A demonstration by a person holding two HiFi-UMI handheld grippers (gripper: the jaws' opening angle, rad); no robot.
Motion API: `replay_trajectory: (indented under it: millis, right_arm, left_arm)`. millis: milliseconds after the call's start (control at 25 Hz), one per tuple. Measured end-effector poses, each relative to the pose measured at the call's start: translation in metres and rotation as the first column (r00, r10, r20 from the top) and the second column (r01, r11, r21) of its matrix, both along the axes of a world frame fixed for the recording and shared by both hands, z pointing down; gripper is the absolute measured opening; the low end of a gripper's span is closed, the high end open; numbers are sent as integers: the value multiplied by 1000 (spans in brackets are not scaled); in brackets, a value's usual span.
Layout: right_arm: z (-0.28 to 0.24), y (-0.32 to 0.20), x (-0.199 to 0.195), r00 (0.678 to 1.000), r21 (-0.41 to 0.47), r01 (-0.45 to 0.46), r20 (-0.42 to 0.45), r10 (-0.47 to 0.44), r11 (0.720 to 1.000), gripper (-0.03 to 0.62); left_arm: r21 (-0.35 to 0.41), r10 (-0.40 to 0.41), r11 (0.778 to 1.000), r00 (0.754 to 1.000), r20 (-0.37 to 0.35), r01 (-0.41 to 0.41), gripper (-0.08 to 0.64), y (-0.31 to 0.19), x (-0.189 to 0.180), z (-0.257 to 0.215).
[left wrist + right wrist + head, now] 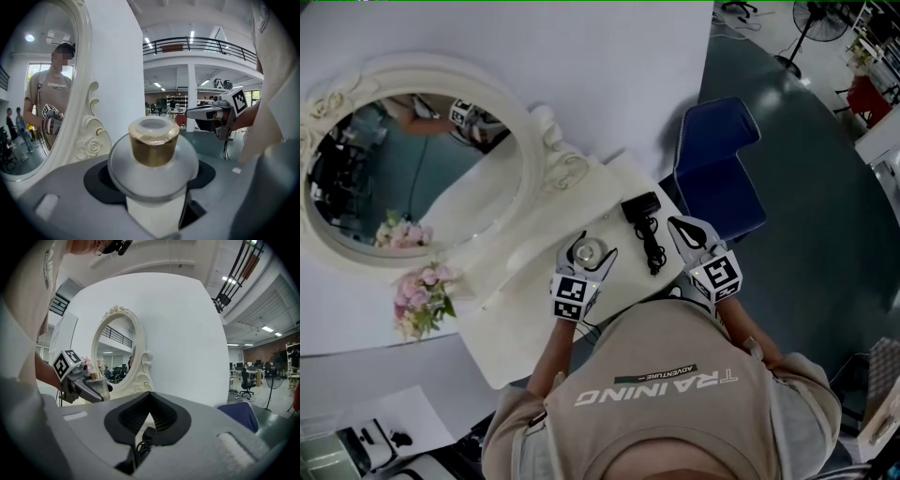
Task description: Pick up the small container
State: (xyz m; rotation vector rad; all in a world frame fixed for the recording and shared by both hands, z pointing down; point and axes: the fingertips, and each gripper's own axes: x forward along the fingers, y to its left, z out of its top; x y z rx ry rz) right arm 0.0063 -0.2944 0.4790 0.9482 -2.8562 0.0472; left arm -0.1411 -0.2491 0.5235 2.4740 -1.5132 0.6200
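The small container (589,251) is a round frosted jar with a gold collar and a pale cap. My left gripper (595,246) is shut on it over the white table (517,330). In the left gripper view the small container (153,145) fills the space between the jaws of my left gripper (152,174). My right gripper (692,232) is to the right of it, apart, its jaws closed with nothing held. The right gripper view shows my right gripper (149,401) with its tips meeting, and my left gripper (93,386) with the container at the left.
A black adapter (640,207) and its coiled cable (653,249) lie on the table between the two grippers. A large oval mirror in an ornate white frame (546,131) stands behind. Pink flowers (422,296) are at the left, a blue chair (717,169) at the right.
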Motion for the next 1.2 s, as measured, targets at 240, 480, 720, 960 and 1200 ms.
replay_trajectory:
  millis: [240, 480, 720, 960, 1200]
  right_arm:
    - [2, -2, 0, 1000, -12, 11, -25, -11, 1000, 2]
    - [-2, -2, 1, 1000, -2, 11, -19, -11, 1000, 2]
    - [2, -2, 3, 999, -4, 18, -28, -18, 1000, 2]
    - [3, 0, 0, 999, -3, 25, -26, -25, 1000, 2]
    - [6, 0, 0, 999, -2, 36, -41, -36, 999, 2]
  left_arm:
    - [8, -6, 1000, 1000, -15, 6, 353, -6, 1, -5]
    - [15, -2, 1000, 1000, -20, 3, 353, -9, 3, -9]
    - [13, -19, 1000, 1000, -22, 19, 353, -9, 1, -5]
    - [4, -39, 999, 999, -32, 40, 353, -7, -6, -4]
    - [-7, -52, 999, 997, -55, 51, 353, -7, -2, -4]
